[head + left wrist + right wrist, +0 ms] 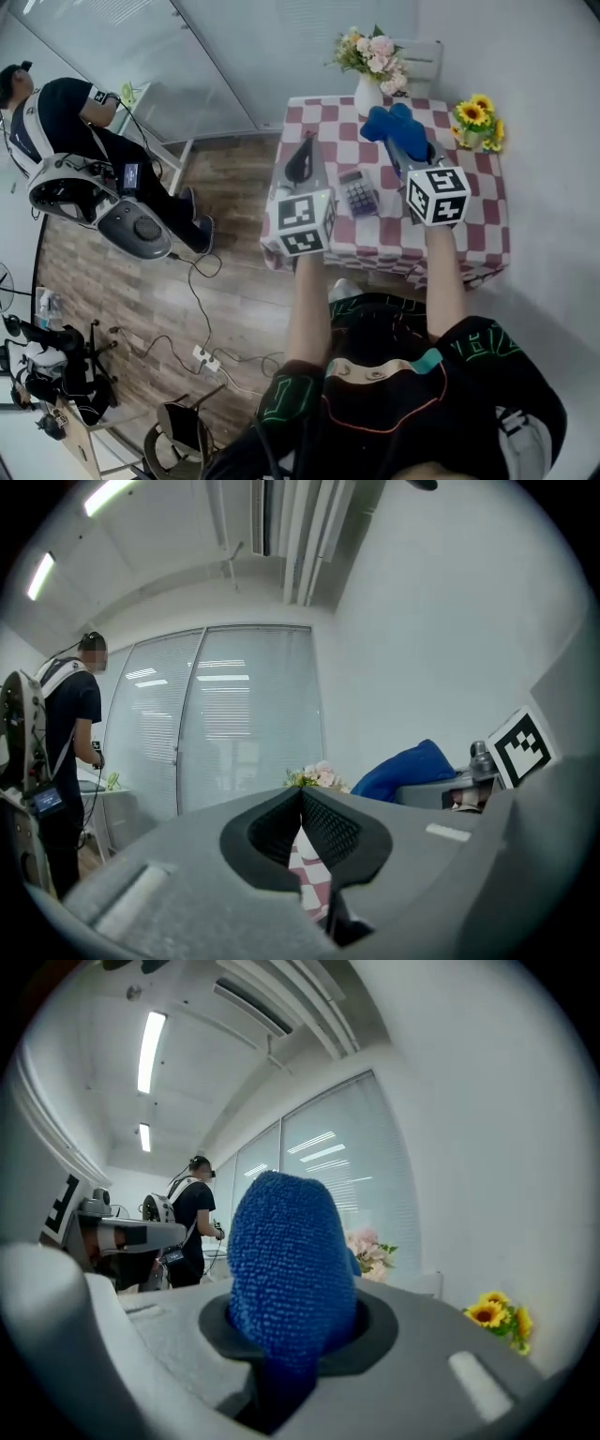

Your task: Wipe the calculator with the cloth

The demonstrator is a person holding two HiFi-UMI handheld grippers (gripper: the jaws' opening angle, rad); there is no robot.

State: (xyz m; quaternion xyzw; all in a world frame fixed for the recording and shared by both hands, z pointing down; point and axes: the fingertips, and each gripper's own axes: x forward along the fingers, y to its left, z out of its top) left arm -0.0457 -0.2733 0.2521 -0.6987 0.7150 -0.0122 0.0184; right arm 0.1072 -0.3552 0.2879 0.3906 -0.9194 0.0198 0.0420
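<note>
- Blue cloth (394, 125): a nubbly microfibre wad, pinched by the jaws of the right gripper (410, 150). In the right gripper view it bulges up out of the jaws and a tail hangs below them. It is not on the calculator.
- Calculator (359, 194): lies flat, keys up, on the checked tabletop (469, 225), between the two grippers. It is at about 7 o'clock from the cloth and 4 o'clock from the left jaws.
- Left gripper (302, 159): jaws pressed together at the tips, with nothing between them. Only the checked tabletop shows through the gap lower down.
- Vase of pink flowers (368, 94): at 12 o'clock from the calculator, near the far edge.
- Sunflower pot (473, 122): at about 2 o'clock from the calculator.
- Step in hand, as we judge it: bringing the cloth to the calculator.
  - We would lower the right gripper toward 7 o'clock until the loose bulge, not the jaw tips, meets the keys.
  - We would then stroke along the calculator's length with light pressure.
- Steadying: the calculator looks light and apt to slide. We would rest the closed left jaws against its 9 o'clock edge before wiping.
- Caution: strokes should end short of 12 o'clock, away from the vase.
</note>
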